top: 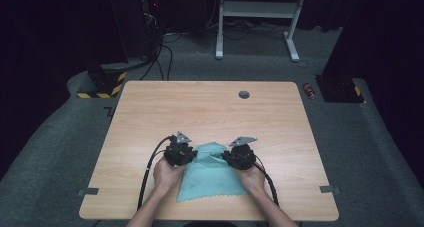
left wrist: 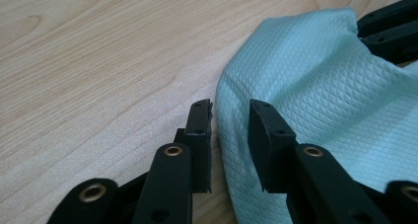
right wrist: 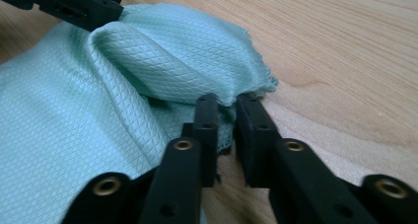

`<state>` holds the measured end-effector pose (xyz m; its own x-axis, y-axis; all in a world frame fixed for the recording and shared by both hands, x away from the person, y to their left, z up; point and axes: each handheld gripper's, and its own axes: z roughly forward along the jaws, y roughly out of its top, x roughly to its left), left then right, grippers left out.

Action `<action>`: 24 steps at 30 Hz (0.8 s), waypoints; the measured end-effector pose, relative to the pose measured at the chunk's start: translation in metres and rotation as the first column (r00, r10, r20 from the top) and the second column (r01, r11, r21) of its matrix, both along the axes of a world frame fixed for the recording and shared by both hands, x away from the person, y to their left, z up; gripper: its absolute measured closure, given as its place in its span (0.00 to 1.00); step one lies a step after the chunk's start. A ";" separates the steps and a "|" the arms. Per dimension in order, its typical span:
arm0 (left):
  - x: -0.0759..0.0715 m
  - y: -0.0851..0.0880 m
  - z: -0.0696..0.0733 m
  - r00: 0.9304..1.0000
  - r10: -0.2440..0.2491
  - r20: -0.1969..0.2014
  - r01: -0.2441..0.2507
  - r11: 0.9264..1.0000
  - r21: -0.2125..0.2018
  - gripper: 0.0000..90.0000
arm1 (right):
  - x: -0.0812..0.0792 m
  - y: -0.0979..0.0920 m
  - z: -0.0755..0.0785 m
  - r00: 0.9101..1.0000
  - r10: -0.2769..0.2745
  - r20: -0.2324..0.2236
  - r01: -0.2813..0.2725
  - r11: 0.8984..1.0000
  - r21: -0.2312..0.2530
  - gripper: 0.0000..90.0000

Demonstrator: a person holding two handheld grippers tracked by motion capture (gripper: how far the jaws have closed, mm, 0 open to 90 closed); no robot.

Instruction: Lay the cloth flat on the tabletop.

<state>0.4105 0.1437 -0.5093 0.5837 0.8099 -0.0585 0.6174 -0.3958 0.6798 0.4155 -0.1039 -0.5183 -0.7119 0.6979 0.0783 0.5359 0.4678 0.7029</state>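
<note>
Mint-green waffle-weave cloth lies near the bottom centre of the high view, on the near part of the wooden table, partly folded: its far edge is doubled back and humped up between the two tools.

Left gripper sits at the cloth's upper left corner in the high view. In the left gripper view its jaws stand apart with a clear gap, and the cloth's rounded fold edge runs up through that gap. Pads not visibly pressing, so I read it as open around the edge, not a grip. Judgement: either just let go or lining up a fresh bite on the fold.

Right gripper is at the cloth's upper right corner in the high view. In the right gripper view the jaws are nearly together and the frayed cloth corner is bunched between the pads, at centre frame. Clamped on the cloth. The raised ridge of fabric running to the upper left of that view suggests the corner is held lifted, slack hanging toward the other tool.

Both hands rest low over the cloth's sides, likely to keep the lower layer flat while the top edge is worked.

Probable step: folding, mid-way.
</note>
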 end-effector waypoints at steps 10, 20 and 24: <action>0.000 -0.005 -0.002 0.999 -0.043 -0.010 0.043 0.999 0.023 0.97 | -0.004 -0.004 0.012 0.999 0.012 0.050 -0.012 1.000 -0.005 1.00; -0.004 -0.002 0.004 0.999 -0.032 0.016 0.031 0.998 0.049 0.98 | 0.004 -0.034 0.031 0.993 -0.073 0.096 0.072 0.997 0.024 1.00; -0.003 -0.003 0.004 1.000 -0.018 0.014 0.017 0.998 0.056 0.93 | 0.005 -0.040 0.025 0.996 -0.073 0.055 0.072 0.997 0.024 1.00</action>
